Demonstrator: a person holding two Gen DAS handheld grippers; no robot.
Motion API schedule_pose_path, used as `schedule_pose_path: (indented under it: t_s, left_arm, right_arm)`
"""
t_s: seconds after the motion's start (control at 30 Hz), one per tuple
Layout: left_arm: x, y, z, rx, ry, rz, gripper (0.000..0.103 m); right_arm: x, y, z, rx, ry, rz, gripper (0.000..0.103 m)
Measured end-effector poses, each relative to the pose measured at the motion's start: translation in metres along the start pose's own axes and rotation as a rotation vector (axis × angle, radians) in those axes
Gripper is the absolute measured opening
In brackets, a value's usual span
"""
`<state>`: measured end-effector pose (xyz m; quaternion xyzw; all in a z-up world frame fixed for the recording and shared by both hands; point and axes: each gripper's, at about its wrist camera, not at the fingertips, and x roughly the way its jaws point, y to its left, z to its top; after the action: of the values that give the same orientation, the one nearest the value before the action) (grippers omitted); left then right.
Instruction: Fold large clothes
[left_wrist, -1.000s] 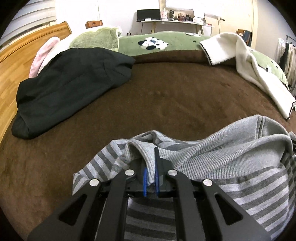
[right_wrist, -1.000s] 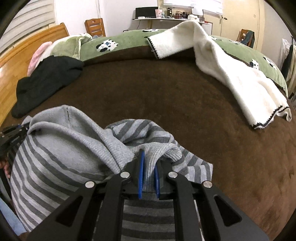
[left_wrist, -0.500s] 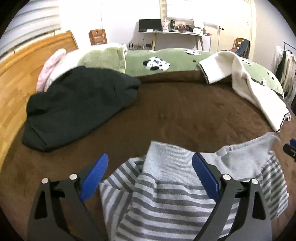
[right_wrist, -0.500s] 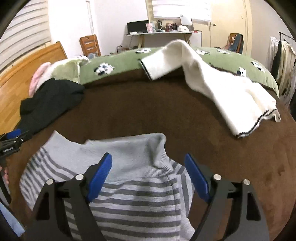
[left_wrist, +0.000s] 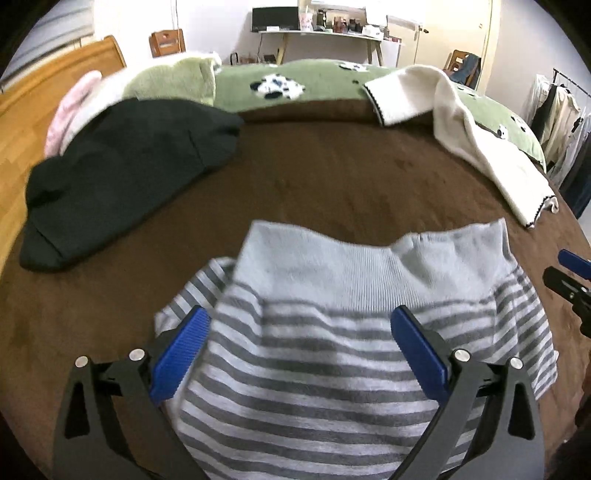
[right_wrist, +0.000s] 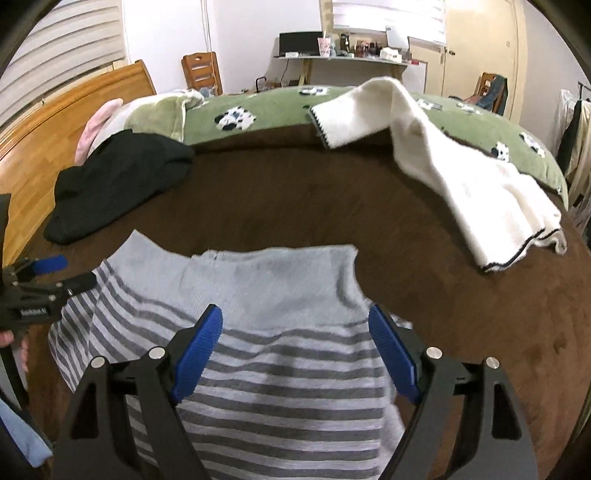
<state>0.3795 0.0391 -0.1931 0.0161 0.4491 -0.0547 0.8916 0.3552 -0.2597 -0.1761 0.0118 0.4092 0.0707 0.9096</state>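
A grey and white striped sweater (left_wrist: 325, 369) with a plain grey ribbed band lies folded on the brown bed, the band on the far side; it also shows in the right wrist view (right_wrist: 280, 354). My left gripper (left_wrist: 301, 350) is open and empty above the sweater's left part. My right gripper (right_wrist: 295, 350) is open and empty above the sweater's right part. The left gripper shows at the left edge of the right wrist view (right_wrist: 40, 284), and the right gripper's tip shows at the right edge of the left wrist view (left_wrist: 570, 273).
A black garment (left_wrist: 122, 173) lies at the far left by the wooden headboard (right_wrist: 55, 125). A white garment with dark trim (right_wrist: 454, 173) drapes at the far right. A green panda blanket (left_wrist: 295, 85) lies along the far side of the brown bedspread (left_wrist: 332, 177).
Both grippers were shut on the sweater's grey band a second ago. They opened, let it go and drew back; the band now lies flat on the bed.
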Motion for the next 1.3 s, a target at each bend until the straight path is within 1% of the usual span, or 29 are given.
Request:
schedule_pose_path:
  t_s: [0.17, 0.3, 0.47, 0.63, 0.83, 1.1, 1.17, 1.27, 1.3]
  left_arm:
    - [0.030, 0.003, -0.019, -0.013, 0.061, 0.000, 0.096]
    - [0.050, 0.006, -0.027, -0.014, 0.077, -0.009, 0.097]
    - [0.069, 0.009, -0.024, -0.024, 0.078, -0.022, 0.098]
    - [0.087, 0.012, -0.018, -0.041, 0.084, -0.044, 0.098]
    - [0.097, 0.014, -0.018, -0.056, 0.076, -0.062, 0.098]
    - [0.092, 0.010, -0.020, -0.049, 0.081, -0.048, 0.098]
    - [0.090, 0.010, -0.018, -0.060, 0.094, -0.042, 0.097]
    - [0.084, 0.007, -0.014, -0.066, 0.117, -0.031, 0.096]
    - [0.079, 0.005, -0.012, -0.057, 0.116, -0.032, 0.096]
  right_arm:
    - [0.031, 0.009, -0.015, 0.010, 0.054, 0.005, 0.081]
    - [0.061, 0.012, -0.025, 0.009, 0.110, -0.032, 0.081]
    - [0.082, 0.001, -0.028, 0.067, 0.112, -0.040, 0.081]
    - [0.092, -0.002, -0.026, 0.065, 0.112, -0.061, 0.085]
    - [0.097, -0.003, -0.027, 0.076, 0.098, -0.065, 0.088]
    - [0.090, 0.000, -0.027, 0.069, 0.100, -0.076, 0.088]
    - [0.081, -0.001, -0.024, 0.091, 0.093, -0.070, 0.088]
    - [0.062, -0.003, -0.018, 0.107, 0.058, -0.106, 0.088]
    - [0.056, -0.003, -0.017, 0.111, 0.045, -0.100, 0.088]
